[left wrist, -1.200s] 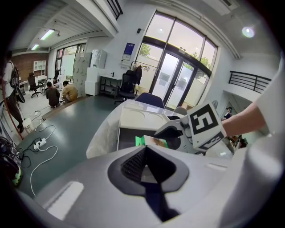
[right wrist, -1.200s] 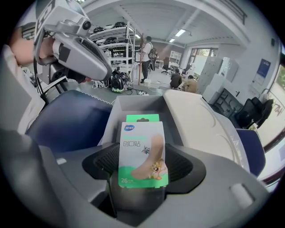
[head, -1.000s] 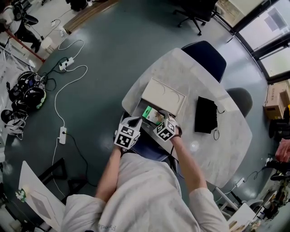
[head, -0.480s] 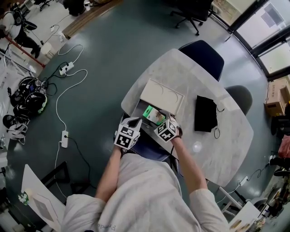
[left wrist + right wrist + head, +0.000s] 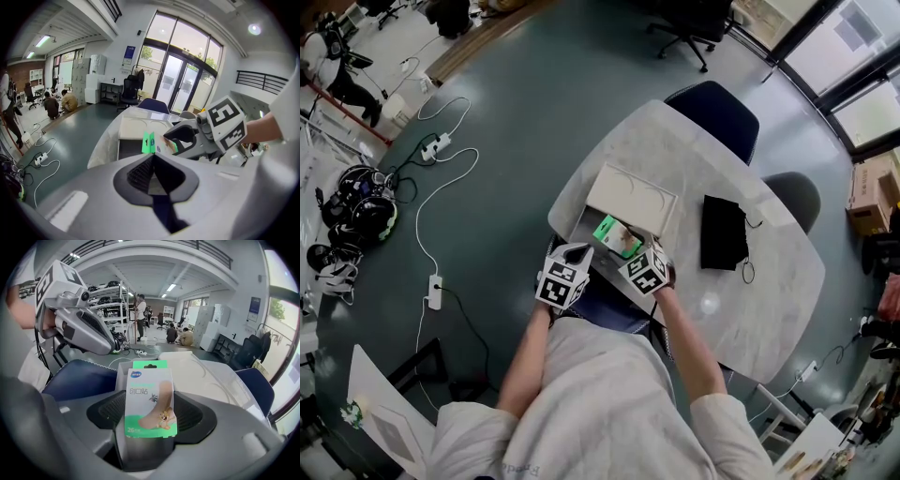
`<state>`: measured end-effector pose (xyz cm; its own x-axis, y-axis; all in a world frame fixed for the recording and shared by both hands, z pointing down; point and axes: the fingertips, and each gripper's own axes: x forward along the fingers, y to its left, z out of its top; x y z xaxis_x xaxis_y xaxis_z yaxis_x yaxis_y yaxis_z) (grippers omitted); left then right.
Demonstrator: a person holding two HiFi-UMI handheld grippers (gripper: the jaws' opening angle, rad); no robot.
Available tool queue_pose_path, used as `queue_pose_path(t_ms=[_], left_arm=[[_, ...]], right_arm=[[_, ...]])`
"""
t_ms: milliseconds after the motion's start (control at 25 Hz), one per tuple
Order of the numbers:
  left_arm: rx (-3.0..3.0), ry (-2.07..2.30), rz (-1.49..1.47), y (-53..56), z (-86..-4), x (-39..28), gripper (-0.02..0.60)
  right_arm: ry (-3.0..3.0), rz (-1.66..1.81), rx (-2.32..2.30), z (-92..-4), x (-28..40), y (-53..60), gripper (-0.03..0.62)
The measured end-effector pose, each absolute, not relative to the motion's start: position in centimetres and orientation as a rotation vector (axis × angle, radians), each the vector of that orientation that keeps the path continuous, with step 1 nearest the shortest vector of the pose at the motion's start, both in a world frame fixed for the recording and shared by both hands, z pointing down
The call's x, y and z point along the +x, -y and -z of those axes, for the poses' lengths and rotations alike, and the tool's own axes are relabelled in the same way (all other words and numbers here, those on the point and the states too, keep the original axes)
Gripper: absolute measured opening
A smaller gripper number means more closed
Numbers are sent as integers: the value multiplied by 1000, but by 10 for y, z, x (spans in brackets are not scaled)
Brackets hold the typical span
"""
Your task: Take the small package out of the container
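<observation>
Pinching the small package (image 5: 150,397) upright at centre frame, lower half clamped between the right gripper (image 5: 150,417) jaws. Holding it just over the open container (image 5: 583,225) mid-frame in the head view (green end pointing upper left). Hovering the left gripper (image 5: 152,161) just left of it, jaws pressed together on nothing. Sitting the container at the left edge of the marble table (image 5: 750,300), pale lid (image 5: 630,197) touching its upper right, black pouch (image 5: 724,234) lying well apart, further right.
</observation>
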<state>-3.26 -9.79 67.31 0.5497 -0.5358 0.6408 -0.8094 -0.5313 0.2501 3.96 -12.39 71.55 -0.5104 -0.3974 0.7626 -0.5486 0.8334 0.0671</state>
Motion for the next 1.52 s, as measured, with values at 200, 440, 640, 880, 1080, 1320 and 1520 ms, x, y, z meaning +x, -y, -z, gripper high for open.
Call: queue_pose_path(t_ms=[200, 440, 640, 880, 1080, 1320, 1520], left_arm=[[2267, 1080, -696, 98, -672, -33, 54], [2279, 1045, -715, 93, -674, -27, 54], [2299, 1032, -725, 91, -673, -22, 54], [2299, 1026, -734, 89, -671, -20, 54], [2296, 1014, -749, 85, -673, -16, 54], [2294, 1007, -729, 82, -674, -3, 54], [2283, 1028, -715, 82, -675, -9, 54]], right_arm=[[2212, -257, 743, -703, 38, 125, 313], [2252, -313, 823, -690, 43, 126, 313], [2277, -334, 878, -673, 45, 124, 313], [2301, -378, 952, -666, 54, 122, 313], [2322, -434, 1039, -660, 56, 118, 313], [2324, -503, 1095, -654, 67, 115, 313], [2348, -559, 1167, -648, 71, 117, 313]])
